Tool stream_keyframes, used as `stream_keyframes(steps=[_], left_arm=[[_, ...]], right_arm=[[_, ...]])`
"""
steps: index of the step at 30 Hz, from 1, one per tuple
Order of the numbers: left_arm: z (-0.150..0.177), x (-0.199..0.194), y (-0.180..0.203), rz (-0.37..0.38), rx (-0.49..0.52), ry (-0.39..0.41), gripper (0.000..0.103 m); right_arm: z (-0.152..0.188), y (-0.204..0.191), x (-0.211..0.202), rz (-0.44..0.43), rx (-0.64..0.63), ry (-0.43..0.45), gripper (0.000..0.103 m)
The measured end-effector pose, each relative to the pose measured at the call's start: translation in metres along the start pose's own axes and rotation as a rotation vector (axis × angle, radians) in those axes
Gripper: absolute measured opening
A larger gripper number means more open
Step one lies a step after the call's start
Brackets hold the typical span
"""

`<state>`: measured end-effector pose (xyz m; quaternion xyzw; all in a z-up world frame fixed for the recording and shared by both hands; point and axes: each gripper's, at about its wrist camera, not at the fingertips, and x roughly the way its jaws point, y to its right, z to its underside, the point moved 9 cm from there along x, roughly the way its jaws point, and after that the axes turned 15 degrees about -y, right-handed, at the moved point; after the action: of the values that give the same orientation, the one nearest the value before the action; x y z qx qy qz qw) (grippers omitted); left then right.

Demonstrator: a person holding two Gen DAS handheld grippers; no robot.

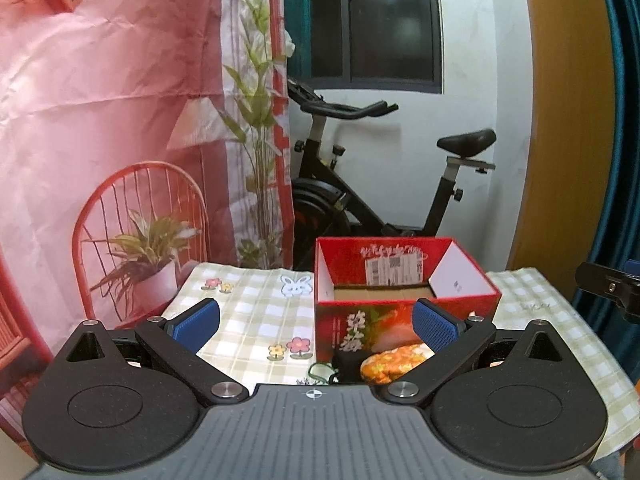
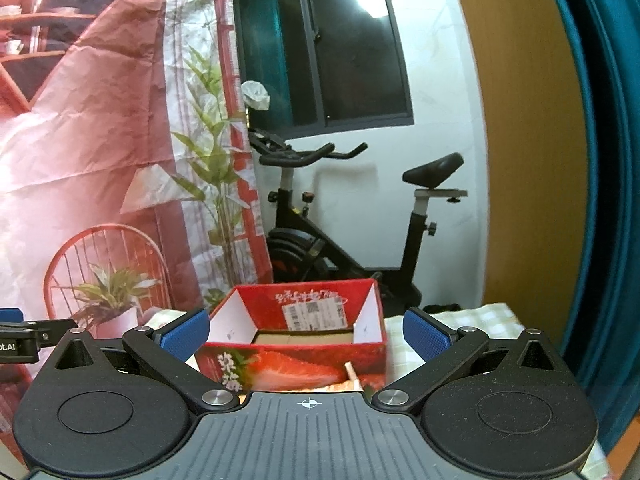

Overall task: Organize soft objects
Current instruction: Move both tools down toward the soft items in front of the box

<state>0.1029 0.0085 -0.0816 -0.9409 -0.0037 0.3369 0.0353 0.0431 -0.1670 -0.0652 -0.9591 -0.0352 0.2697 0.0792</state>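
Both claws (left (image 1: 316, 322), right (image 2: 306, 334)) gape before red box (image 1: 404, 300).

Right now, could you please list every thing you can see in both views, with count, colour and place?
box: 1, red with a strawberry picture, open top, on the table, right of centre.
orange soft object: 1, orange and white pattern, on the table in front of the box.
dark soft object: 1, black, beside the orange one, partly hidden.
tablecloth: 1, green and white check with flowers and a rabbit, covering the table.
exercise bike: 1, black, behind the table near the wall.
window: 1, dark frame, above the bike.
backdrop: 1, pink printed cloth, left.
curtain: 1, teal, far right.
left tool: 1, black with blue pads, open, empty.
right tool: 1, same colours, open, empty.
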Motion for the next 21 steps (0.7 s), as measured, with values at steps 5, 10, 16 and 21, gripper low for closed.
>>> stream_keyframes(steps=[5, 10, 16, 21], left_arm=[[0.012, 0.020, 0.003, 0.039, 0.015, -0.049, 0.103], [0.030, 0.046, 0.003, 0.096, -0.008, -0.125, 0.103], [0.046, 0.075, 0.001, 0.119, -0.040, -0.192, 0.102], [0.055, 0.096, 0.004, 0.166, -0.053, -0.246, 0.098]], right_arm=[[0.021, -0.001, 0.023, -0.039, -0.014, -0.028, 0.103], [0.041, 0.005, 0.043, -0.028, -0.024, -0.055, 0.103], [0.073, 0.011, 0.075, -0.052, 0.004, -0.181, 0.103], [0.089, 0.021, 0.097, 0.023, 0.008, -0.246, 0.103]])
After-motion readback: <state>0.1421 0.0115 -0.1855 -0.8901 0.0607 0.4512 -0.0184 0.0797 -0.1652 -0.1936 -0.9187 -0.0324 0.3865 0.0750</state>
